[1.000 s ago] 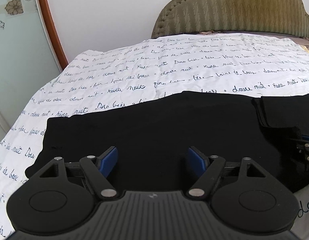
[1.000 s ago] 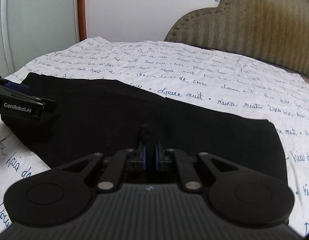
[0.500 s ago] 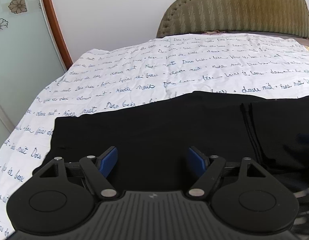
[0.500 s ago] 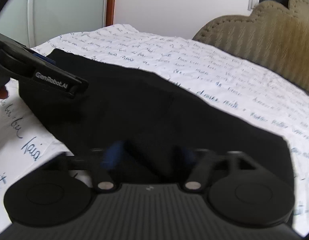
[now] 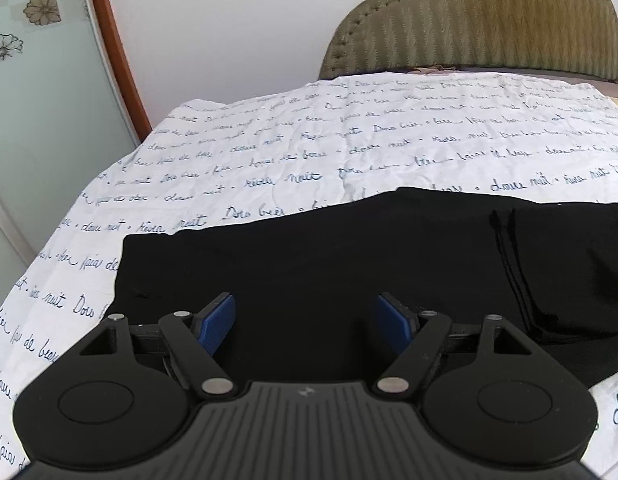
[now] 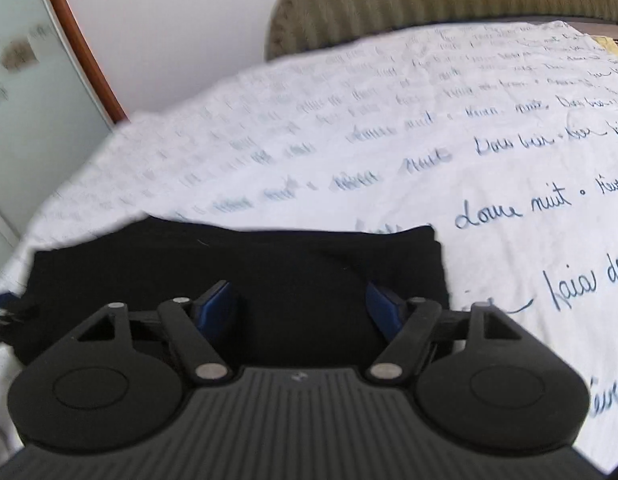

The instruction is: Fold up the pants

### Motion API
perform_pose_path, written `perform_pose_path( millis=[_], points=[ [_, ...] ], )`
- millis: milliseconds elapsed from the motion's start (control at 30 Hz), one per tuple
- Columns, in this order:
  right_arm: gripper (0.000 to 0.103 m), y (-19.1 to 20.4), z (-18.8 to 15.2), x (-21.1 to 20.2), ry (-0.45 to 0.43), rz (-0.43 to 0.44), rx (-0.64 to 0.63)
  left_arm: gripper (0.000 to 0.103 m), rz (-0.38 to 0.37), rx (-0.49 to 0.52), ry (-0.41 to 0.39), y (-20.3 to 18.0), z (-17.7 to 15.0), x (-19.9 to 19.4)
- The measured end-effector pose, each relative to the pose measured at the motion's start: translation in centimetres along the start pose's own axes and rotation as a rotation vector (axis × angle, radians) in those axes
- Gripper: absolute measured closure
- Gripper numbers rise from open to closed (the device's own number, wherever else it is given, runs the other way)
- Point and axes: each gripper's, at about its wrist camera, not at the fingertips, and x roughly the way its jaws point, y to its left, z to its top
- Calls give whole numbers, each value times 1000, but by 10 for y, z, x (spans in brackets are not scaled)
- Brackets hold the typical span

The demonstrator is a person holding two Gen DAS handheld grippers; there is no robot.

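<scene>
Lying flat across the near side of the bed, the black pants (image 5: 329, 264) spread over the white sheet (image 5: 309, 140) with its blue handwriting print, and both grippers hang over them. In the left wrist view the left gripper (image 5: 307, 322) has its jaws wide, blue pads (image 5: 219, 320) well apart, only the flat black cloth below the gap and nothing pinched. Off to the right of that view a folded layer shows, its stacked edges running as thin dark lines toward the bed's near edge. The pants' left end stops short of the sheet's left edge, with white showing beyond it.

Over to the right wrist view, blurred by motion: the right gripper (image 6: 305, 306) has its jaws spread but just now easing inward, pads clear of the fabric, nothing caught between them. Here the pants (image 6: 269, 264) end in a squared corner to the right, bare sheet (image 6: 429, 140) beyond. The olive padded headboard (image 5: 489, 20) stands at the far edge of the bed, with a white wall (image 5: 229, 32) and a frosted flowered door (image 5: 33, 80) to the left.
</scene>
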Motion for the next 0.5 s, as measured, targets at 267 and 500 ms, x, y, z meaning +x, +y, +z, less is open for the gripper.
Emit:
perform_pose_path(
  millis=[267,500],
  points=[
    [29,110,-60,30,139,-115,-524,26,-46,-41,21,4,2,1],
    [27,139,-52,26,92,-75,-508,21,10,-58,-1,26,-2,-1]
  ],
)
